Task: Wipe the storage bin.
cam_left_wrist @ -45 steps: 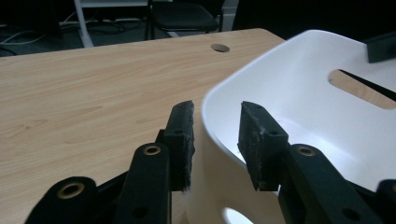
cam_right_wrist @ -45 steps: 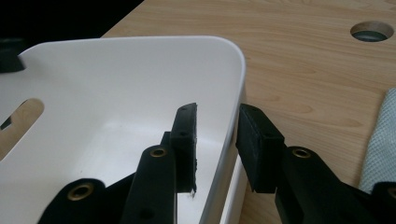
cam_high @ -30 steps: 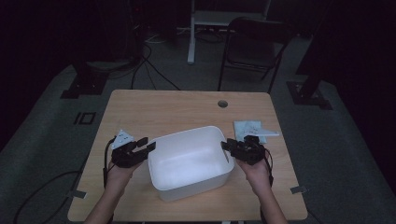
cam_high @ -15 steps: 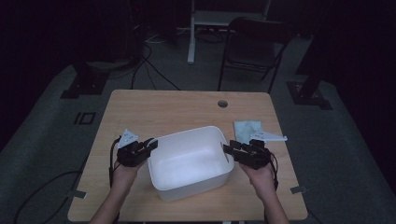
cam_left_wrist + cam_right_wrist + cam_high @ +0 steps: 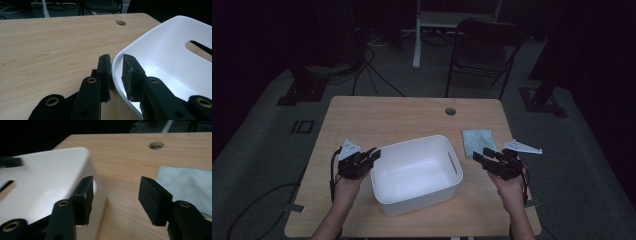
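Two grippers flank a white plastic bin [image 5: 416,172] that sits on the near middle of the wooden table [image 5: 377,115], its open top up and a slot handle cut in its right wall. The left gripper [image 5: 373,156] has its fingers [image 5: 105,72] astride the bin's left rim: one pad outside the wall, the other inside, the thin white edge between them. They have just been closing, and in the left gripper view the pads look pressed to the wall or nearly so, so I read this as a clenched hold on the rim.

The right gripper [image 5: 482,156] stands just off the bin's right side, its fingers [image 5: 83,195] parted with nothing between them. They have just been opening; the bin's right wall lies against or just beyond the nearer pad, and bare table fills the gap. A pale blue cloth [image 5: 477,141] lies flat on the table just beyond this gripper, apart from the bin.

The step in hand looks like taking the bin by both sides, with the left side secured and the right side free. The next move calls for the right gripper to shift toward the bin until its rim sits between the pads, then to close, keeping clear of the cloth. With only one side held, a lift now would likely tip the bin.
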Available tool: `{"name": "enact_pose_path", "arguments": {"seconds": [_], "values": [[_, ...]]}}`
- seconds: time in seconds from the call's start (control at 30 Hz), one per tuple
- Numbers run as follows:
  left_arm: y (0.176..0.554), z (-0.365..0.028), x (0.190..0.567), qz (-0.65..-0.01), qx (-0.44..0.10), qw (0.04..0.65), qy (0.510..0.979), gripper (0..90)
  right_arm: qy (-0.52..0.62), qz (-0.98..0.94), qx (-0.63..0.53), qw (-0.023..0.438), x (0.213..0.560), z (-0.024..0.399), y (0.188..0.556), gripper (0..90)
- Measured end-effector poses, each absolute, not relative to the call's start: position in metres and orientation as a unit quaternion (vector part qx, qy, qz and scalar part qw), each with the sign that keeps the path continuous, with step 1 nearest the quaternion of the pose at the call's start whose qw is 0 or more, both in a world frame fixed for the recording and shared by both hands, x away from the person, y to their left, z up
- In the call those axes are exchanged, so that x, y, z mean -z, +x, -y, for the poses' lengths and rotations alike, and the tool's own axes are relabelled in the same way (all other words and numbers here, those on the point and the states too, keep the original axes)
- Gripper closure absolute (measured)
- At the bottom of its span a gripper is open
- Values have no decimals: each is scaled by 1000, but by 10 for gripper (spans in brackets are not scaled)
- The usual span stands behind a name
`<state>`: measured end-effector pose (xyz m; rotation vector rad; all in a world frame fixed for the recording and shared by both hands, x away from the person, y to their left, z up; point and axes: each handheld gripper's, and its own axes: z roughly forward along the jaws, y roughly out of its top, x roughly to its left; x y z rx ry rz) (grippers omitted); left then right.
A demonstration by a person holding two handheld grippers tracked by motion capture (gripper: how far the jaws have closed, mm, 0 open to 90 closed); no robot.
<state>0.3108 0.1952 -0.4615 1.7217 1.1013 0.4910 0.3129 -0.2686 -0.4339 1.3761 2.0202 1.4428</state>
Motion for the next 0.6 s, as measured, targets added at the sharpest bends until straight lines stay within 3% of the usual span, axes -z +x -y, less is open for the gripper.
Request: {"name": "enact_pose_path", "arguments": {"seconds": [0.27, 0.6], "values": [[310, -195, 462, -456, -204, 500, 707, 768, 507, -688, -490, 173, 452, 289, 331, 355], [310, -195, 462, -454, -208, 498, 709, 770, 524, -687, -464, 194, 463, 294, 364, 337]]}}
